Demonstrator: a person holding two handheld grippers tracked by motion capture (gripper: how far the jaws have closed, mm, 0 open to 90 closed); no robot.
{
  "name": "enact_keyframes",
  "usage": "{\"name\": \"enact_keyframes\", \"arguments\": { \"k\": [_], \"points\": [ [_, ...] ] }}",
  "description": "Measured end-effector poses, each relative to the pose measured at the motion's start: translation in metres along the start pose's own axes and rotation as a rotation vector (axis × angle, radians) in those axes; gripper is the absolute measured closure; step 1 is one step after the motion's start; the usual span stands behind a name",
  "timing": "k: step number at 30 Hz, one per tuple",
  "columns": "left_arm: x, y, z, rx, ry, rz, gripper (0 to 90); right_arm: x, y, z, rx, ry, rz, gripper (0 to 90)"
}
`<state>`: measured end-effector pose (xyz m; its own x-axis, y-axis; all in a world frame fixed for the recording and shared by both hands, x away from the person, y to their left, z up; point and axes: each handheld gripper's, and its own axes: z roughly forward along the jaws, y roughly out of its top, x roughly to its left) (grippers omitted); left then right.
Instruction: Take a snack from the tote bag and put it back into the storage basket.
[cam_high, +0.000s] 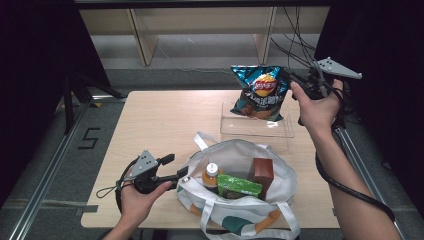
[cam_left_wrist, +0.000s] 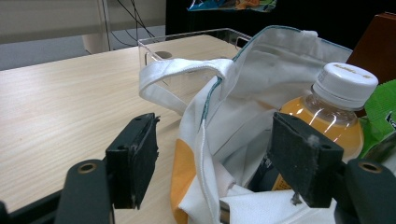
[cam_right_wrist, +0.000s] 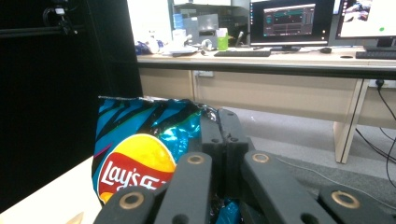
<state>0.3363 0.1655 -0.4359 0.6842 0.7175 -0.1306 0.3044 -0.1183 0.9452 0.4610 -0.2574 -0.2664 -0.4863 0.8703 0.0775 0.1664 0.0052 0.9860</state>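
Note:
My right gripper (cam_high: 289, 76) is shut on the top edge of a blue Lay's chip bag (cam_high: 260, 92), which hangs above a clear plastic tray (cam_high: 255, 132) at the table's far right. In the right gripper view the jaws (cam_right_wrist: 219, 126) are pressed together on the bag (cam_right_wrist: 135, 154). My left gripper (cam_high: 176, 166) stands open at the left rim of a white tote bag (cam_high: 235, 150). The tote's fabric edge (cam_left_wrist: 205, 121) lies between its two pads (cam_left_wrist: 135, 158) without being pinched. Inside the tote are an orange-juice bottle (cam_left_wrist: 336, 107), a green packet (cam_high: 239, 186) and a brown box (cam_high: 263, 172).
The wooden table (cam_high: 160, 125) has bare surface on its left and middle. The tote's white handle (cam_left_wrist: 182, 70) loops toward the tray (cam_left_wrist: 187, 42). Cables (cam_high: 295, 35) trail on the floor behind, near wooden shelf legs. A metal frame rail (cam_high: 55, 150) runs along the left side.

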Motion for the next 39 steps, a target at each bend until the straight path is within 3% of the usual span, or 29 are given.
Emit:
{"name": "enact_keyframes", "arguments": {
  "k": [23,26,28,29,39],
  "points": [
    [0.0,0.0,0.0,0.003,-0.001,0.001,31.7,-0.008,-0.008,0.008,0.008,-0.012,-0.009,90.0],
    [-0.001,0.0,0.0,0.001,-0.002,0.001,31.7,-0.007,-0.009,0.009,0.012,-0.02,0.021,90.0],
    [0.0,0.0,0.0,0.001,-0.001,0.001,31.7,-0.009,-0.01,0.01,0.021,-0.018,0.004,90.0],
    [0.0,0.0,0.0,0.0,-0.001,0.002,31.7,-0.008,-0.011,0.011,0.023,-0.017,0.021,90.0],
    [0.0,0.0,0.0,0.0,-0.001,0.001,31.7,-0.013,-0.018,0.015,0.042,-0.027,0.017,90.0]
  ]
}}
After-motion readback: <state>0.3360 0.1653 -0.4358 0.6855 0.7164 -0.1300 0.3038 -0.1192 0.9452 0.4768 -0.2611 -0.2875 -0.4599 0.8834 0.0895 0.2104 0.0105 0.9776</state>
